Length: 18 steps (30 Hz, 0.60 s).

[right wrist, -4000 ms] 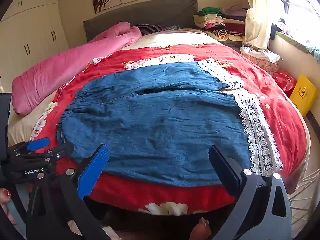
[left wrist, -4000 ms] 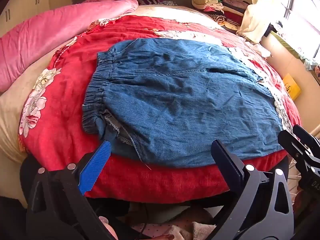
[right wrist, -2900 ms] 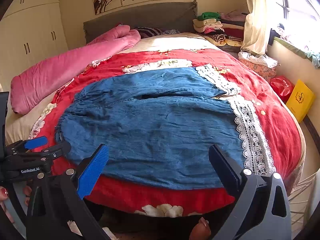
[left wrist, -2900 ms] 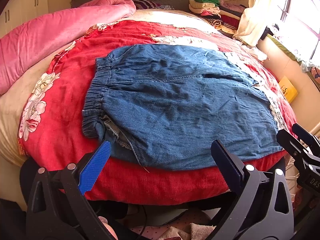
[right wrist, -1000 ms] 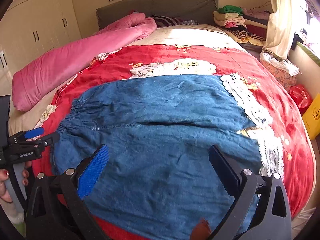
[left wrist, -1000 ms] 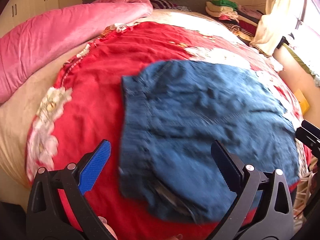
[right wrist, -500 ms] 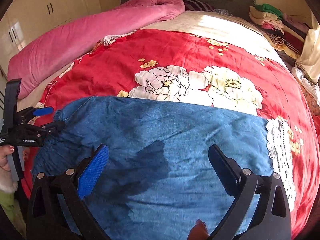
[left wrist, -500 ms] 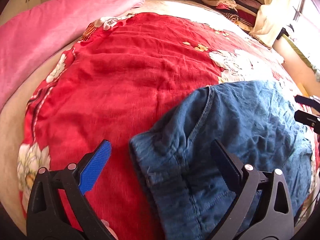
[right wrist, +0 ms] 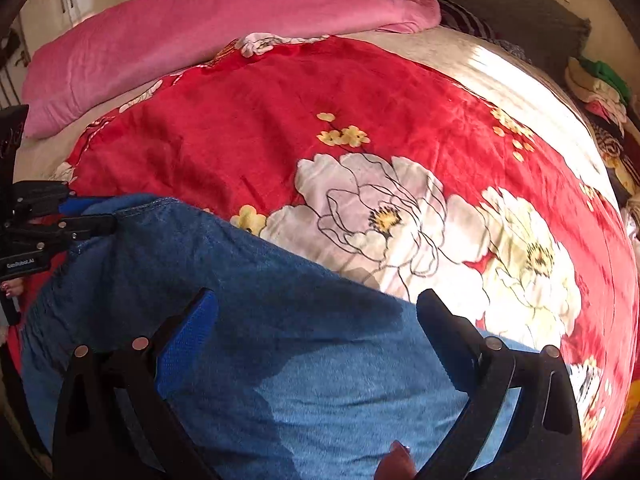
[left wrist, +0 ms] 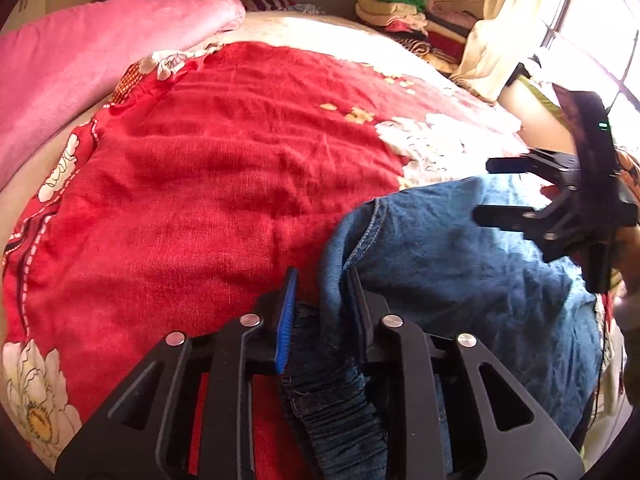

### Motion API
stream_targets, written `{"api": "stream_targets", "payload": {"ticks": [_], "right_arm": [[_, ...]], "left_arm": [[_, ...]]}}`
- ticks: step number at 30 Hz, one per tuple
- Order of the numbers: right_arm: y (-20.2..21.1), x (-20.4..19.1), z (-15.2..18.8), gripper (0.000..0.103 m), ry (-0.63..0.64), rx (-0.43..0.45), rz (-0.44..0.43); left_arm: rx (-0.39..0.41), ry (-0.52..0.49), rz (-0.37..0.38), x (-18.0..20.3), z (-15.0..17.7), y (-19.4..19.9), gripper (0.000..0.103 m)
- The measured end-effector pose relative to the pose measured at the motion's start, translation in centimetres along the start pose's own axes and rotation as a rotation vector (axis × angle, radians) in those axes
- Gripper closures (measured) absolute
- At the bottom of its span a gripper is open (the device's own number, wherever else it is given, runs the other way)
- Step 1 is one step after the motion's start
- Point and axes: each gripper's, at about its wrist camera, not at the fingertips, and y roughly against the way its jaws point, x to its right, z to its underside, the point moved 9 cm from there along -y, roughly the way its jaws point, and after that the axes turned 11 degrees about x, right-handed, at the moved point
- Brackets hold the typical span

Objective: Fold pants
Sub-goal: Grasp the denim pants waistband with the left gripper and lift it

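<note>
Blue denim pants (left wrist: 460, 276) lie on a red floral blanket (left wrist: 208, 184) on the bed. My left gripper (left wrist: 322, 280) is shut on the pants' far waistband corner, with the gathered elastic bunched between its fingers. In the right wrist view the pants (right wrist: 280, 320) fill the lower left. My right gripper (right wrist: 316, 308) is open and hovers just above the denim near its far edge. The right gripper also shows in the left wrist view (left wrist: 500, 192), open. The left gripper shows in the right wrist view (right wrist: 88, 212), shut on the denim corner.
A rolled pink quilt (left wrist: 80, 60) lies along the bed's left side. Stacked folded clothes (left wrist: 404, 12) sit at the far right by the headboard. A cream curtain (left wrist: 516, 24) and window are at the right. White flowers (right wrist: 380, 208) print the blanket beyond the pants.
Both grippers moved forward over the bed to the pants' far edge. My left gripper went from open to shut on the waistband corner. The right gripper stayed open.
</note>
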Motion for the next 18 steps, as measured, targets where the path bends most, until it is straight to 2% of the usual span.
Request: {"api": "stream_targets", "payload": {"ticks": [6, 8, 9, 11, 13, 18], "right_arm": [[-2.2, -2.2, -0.8, 0.007, 0.191, -0.036, -0.092], [-2.6, -3.5, -0.4, 0.047, 0.197, -0.065, -0.161], [-2.6, -4.1, -0.3, 0.054, 0.201, -0.067, -0.174], [-1.6, -5.0, -0.4, 0.083, 0.198, -0.033, -0.192], [0.1, -4.9, -0.8, 0.097, 0.145, 0.017, -0.184], [6.9, -5.3, -1.1, 0.099, 0.082, 0.171, -0.186]], "left_arm": [[0.045, -0.041, 0.061, 1.7, -0.9, 2.0, 0.097], [0.057, -0.055, 0.078, 2.3, -1.2, 2.5, 0.103], [0.056, -0.059, 0.093, 2.8, -1.2, 2.6, 0.103], [0.059, -0.081, 0.078, 3.1, -1.1, 2.7, 0.103], [0.055, -0.093, 0.064, 3.0, -0.9, 2.6, 0.103], [0.068, -0.089, 0.067, 2.9, -0.6, 3.5, 0.103]]}}
